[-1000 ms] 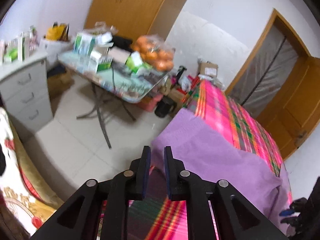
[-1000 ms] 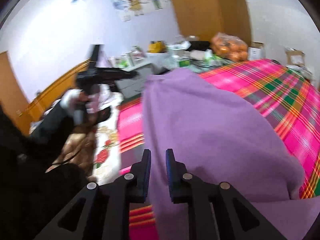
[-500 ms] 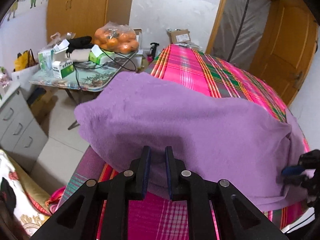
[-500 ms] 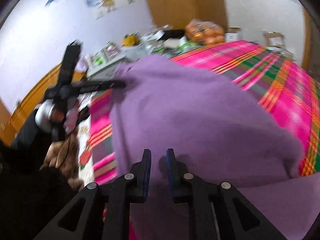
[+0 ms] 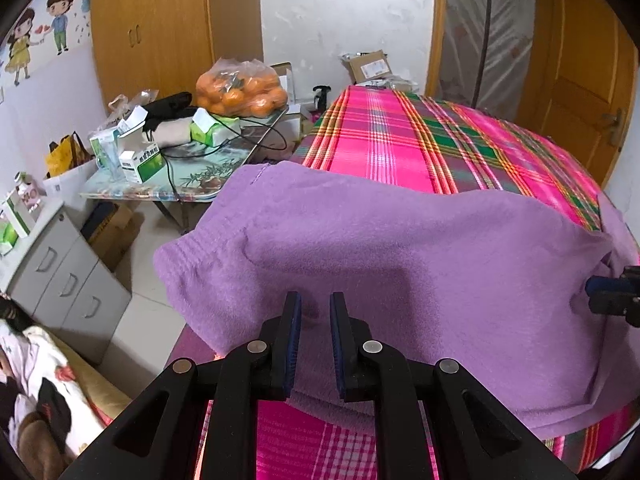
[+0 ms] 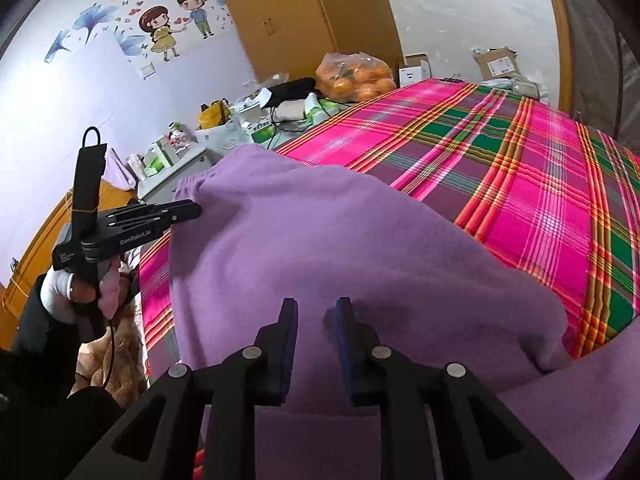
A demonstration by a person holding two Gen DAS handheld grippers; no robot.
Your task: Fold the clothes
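Purple garment (image 5: pixel 400 248), fleecy, lies folded over on the bed (image 5: pixel 420 140), which has a pink-green plaid cover.

Left wrist view: left tool (image 5: pixel 315 344) angled down at the garment's near edge, its 2 blue-padded fingers (image 5: pixel 293 344) narrowly parted with purple fabric running between them; cannot tell if the pads actually pinch it. Right tool (image 5: pixel 612 294) only pokes in at the right edge, tip at the cloth's far corner. Only this view shows the grey drawer unit (image 5: pixel 64 276), the folding worktop (image 5: pixel 168 184) with boxes, and the wooden door (image 5: pixel 584 92). Bag of oranges (image 5: pixel 240 88) sits on the worktop.

Right wrist view: right tool (image 6: pixel 316 348) tilted down over the folded layer, jaws opening, fabric beneath and between but the pads look clear of it. Only here is the person's left hand (image 6: pixel 76 292) visible, white-gloved, dark sleeve, gripping the left tool (image 6: pixel 188 210) by its handle, held roughly level with tip at the garment's left corner. Cartoon wall sticker (image 6: pixel 172 20) above.
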